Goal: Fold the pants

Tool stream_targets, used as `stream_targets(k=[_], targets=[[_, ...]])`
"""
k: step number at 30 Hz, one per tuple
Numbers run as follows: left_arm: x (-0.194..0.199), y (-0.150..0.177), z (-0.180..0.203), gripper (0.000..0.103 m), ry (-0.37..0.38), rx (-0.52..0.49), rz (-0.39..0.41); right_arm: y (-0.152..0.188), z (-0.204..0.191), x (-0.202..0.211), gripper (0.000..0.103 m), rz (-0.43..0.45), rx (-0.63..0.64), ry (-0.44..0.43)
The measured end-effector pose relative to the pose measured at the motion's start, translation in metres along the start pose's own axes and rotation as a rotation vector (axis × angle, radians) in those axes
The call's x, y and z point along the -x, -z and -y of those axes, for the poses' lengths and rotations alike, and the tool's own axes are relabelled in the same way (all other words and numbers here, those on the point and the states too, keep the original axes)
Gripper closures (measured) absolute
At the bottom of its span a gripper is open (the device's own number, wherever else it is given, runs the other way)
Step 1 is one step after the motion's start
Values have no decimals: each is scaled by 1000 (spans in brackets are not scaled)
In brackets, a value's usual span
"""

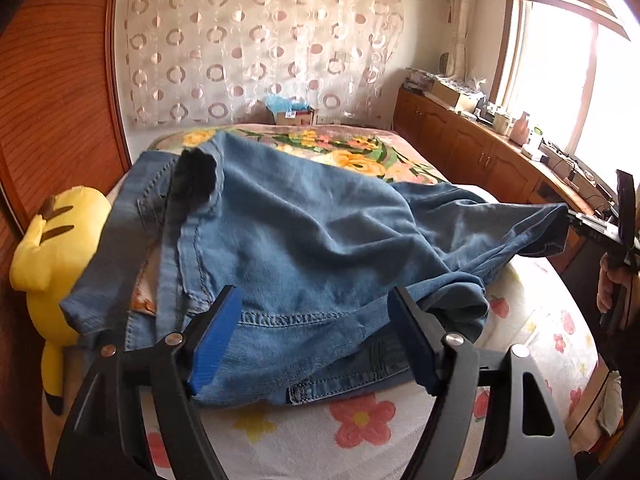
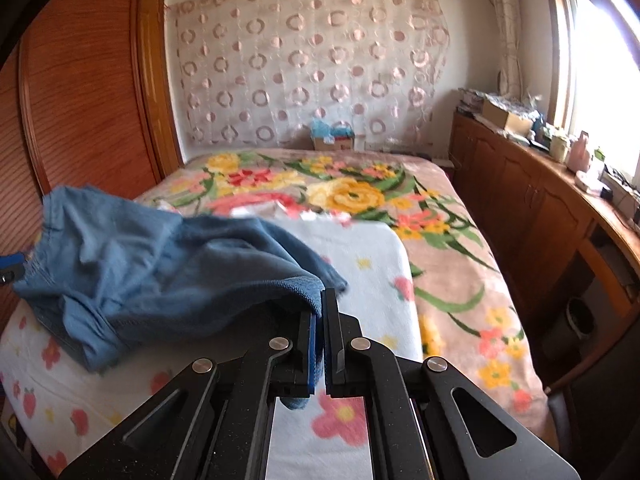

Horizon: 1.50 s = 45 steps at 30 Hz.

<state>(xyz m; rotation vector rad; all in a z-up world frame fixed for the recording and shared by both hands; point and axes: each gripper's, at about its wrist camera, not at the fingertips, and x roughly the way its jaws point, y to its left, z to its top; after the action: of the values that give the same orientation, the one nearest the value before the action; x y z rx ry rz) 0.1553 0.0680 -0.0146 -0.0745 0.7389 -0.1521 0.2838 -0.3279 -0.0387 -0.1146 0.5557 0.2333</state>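
Note:
Blue denim pants lie bunched on the bed, waistband toward me in the left wrist view. My left gripper is open, its blue-padded fingers astride the waistband edge, holding nothing. My right gripper is shut on a hem of the pants and lifts that end off the bed. It also shows in the left wrist view at the far right, with the pant leg stretched toward it. The left gripper's blue tip shows at the left edge of the right wrist view.
The bed has a white flower-print sheet near me and a floral blanket farther back. A yellow plush toy sits at the bed's left edge. A wooden wardrobe stands left. A cluttered wooden cabinet runs along the right under the window.

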Motion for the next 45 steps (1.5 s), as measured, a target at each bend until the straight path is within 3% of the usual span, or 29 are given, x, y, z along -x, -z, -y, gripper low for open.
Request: stream_targets(k=[5,14,21,25,29,32,34,42,45], targets=[[0,0,-9,24,-52,14,12,-27,-28,8,101,89,41,-61],[13,5,-45,24,-103,71,27,-78,-129,20,101,200,194,-240],[29,8,-70,24,-144,102,46,-101,-207,17,101,210,293,-410],[34,11,-81,24,-157,124,51,-102,-234,3,101,157,349,-495],[28,11,-83,24,-157,123,42,-92,-238,-25,98,18,402,-523],[20,11,-81,24,-141,119,36,-84,-225,-36,78,-43,423,-498],[15,9,-76,24,-126,114,34,-85,-211,-36,63,-57,412,-514],[-3,-13,-41,24,-55,58,47,-100,-160,-14,56,-10,334,-472],[-5,-21,-30,24,-37,36,60,-84,-151,-6,49,-1,322,-463]])
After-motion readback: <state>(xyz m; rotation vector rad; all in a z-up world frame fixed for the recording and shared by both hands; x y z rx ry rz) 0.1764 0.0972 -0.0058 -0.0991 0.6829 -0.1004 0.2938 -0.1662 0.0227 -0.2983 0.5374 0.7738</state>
